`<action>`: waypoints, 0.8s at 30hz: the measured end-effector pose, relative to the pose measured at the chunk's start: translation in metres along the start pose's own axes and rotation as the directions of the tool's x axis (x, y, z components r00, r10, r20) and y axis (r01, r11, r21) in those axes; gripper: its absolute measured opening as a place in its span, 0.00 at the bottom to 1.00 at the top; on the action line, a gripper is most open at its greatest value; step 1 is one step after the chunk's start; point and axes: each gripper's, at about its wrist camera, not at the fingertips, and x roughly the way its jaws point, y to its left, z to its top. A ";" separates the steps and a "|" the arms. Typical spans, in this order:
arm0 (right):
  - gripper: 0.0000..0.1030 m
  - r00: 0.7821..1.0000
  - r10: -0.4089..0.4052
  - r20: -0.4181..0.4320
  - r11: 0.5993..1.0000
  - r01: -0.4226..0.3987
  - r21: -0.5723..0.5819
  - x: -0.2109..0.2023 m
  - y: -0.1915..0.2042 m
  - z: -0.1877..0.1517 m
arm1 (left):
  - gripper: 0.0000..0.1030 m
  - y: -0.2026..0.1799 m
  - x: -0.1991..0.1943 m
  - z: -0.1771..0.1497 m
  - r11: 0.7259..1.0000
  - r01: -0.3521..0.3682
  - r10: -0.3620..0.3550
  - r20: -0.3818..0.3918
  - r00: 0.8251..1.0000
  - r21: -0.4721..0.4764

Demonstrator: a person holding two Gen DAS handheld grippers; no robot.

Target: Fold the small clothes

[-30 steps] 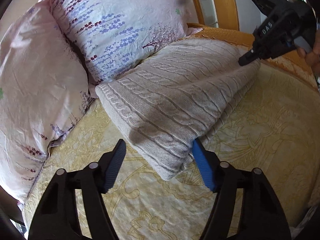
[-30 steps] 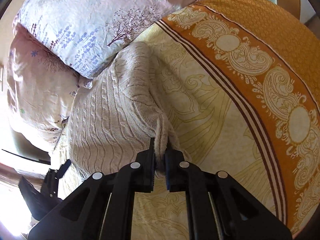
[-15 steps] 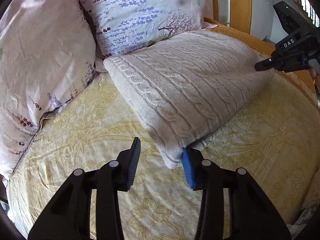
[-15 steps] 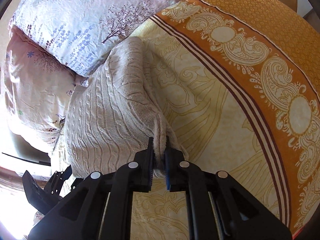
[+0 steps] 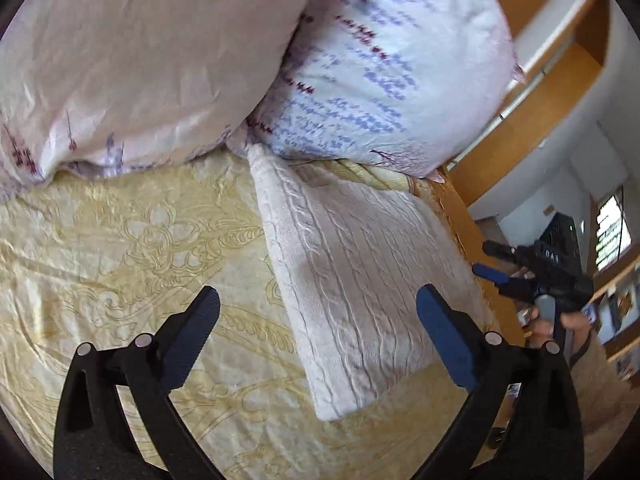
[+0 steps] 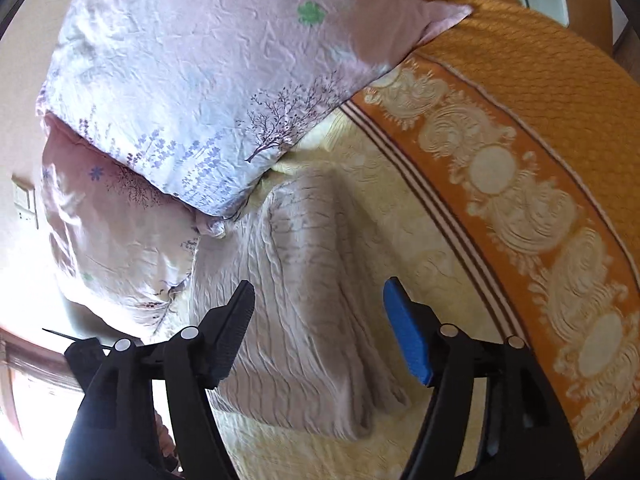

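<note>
"DAS" reads on the right hand-held gripper (image 5: pixel 490 260) body. 1 folded cable-knit sweater (image 5: pixel 360 292) on the bed (image 5: pixel 120 232) w/ 2 floral pillows (image 6: pixel 192 92) at its far end. Left hand-held gripper (image 5: pixel 318 320) & right both spread wide, holding nothing, sweater lying just ahead btwn each pair of fingers.

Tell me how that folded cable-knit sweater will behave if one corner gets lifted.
The cable-knit sweater will probably droop and unfold, since it lies in soft stacked layers. Its thick knit suggests some weight. Its ribbed texture should grip the yellow bedspread rather than slide.
</note>
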 end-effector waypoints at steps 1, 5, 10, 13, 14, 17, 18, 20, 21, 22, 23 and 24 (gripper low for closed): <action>0.67 1.000 0.008 -0.019 1.000 -0.008 0.011 0.007 -0.001 0.004 | 0.96 0.004 0.010 0.007 0.999 0.003 -0.004 -0.026 1.000 -0.039; 0.67 0.994 0.020 -0.105 0.998 -0.014 0.063 0.037 -0.008 0.014 | 0.96 0.008 0.042 0.017 0.993 0.009 -0.020 -0.093 0.995 -0.116; 0.67 0.983 0.056 -0.176 0.995 -0.040 0.095 0.061 -0.014 0.016 | 0.96 0.006 0.071 0.023 0.992 0.011 -0.031 -0.152 0.988 -0.127; 0.66 0.978 0.083 -0.190 0.994 -0.067 0.092 0.067 -0.014 0.016 | 0.96 0.008 0.084 0.025 0.989 0.020 -0.045 -0.168 0.985 -0.147; 0.64 0.976 0.093 -0.195 0.993 -0.076 0.090 0.069 -0.013 0.016 | 0.95 0.008 0.088 0.026 0.988 0.021 -0.047 -0.171 0.984 -0.153; 0.56 0.972 0.111 -0.206 0.992 -0.095 0.082 0.074 -0.014 0.017 | 0.91 0.007 0.097 0.024 0.988 0.028 -0.056 -0.180 0.982 -0.154; 0.55 0.971 0.118 -0.210 0.991 -0.103 0.082 0.075 -0.015 0.017 | 0.87 0.005 0.100 0.024 0.989 0.028 -0.055 -0.184 0.981 -0.145; 0.54 0.967 0.145 -0.211 0.987 -0.126 0.098 0.077 -0.019 0.018 | 0.85 -0.001 0.104 0.024 0.994 0.022 -0.041 -0.175 0.984 -0.111; 0.54 0.965 0.160 -0.209 0.984 -0.139 0.111 0.078 -0.021 0.019 | 0.82 -0.002 0.106 0.024 0.994 0.028 -0.047 -0.180 0.983 -0.106; 0.54 0.963 0.175 -0.206 0.981 -0.152 0.124 0.077 -0.024 0.019 | 0.82 -0.004 0.107 0.024 0.995 0.020 -0.037 -0.174 0.984 -0.100; 0.54 0.960 0.189 -0.205 0.977 -0.164 0.134 0.078 -0.026 0.019 | 0.82 -0.006 0.110 0.025 0.995 0.018 -0.035 -0.172 0.984 -0.098; 0.54 0.958 0.202 -0.204 0.974 -0.175 0.140 0.078 -0.028 0.019 | 0.82 -0.007 0.112 0.025 0.995 0.017 -0.033 -0.168 0.985 -0.099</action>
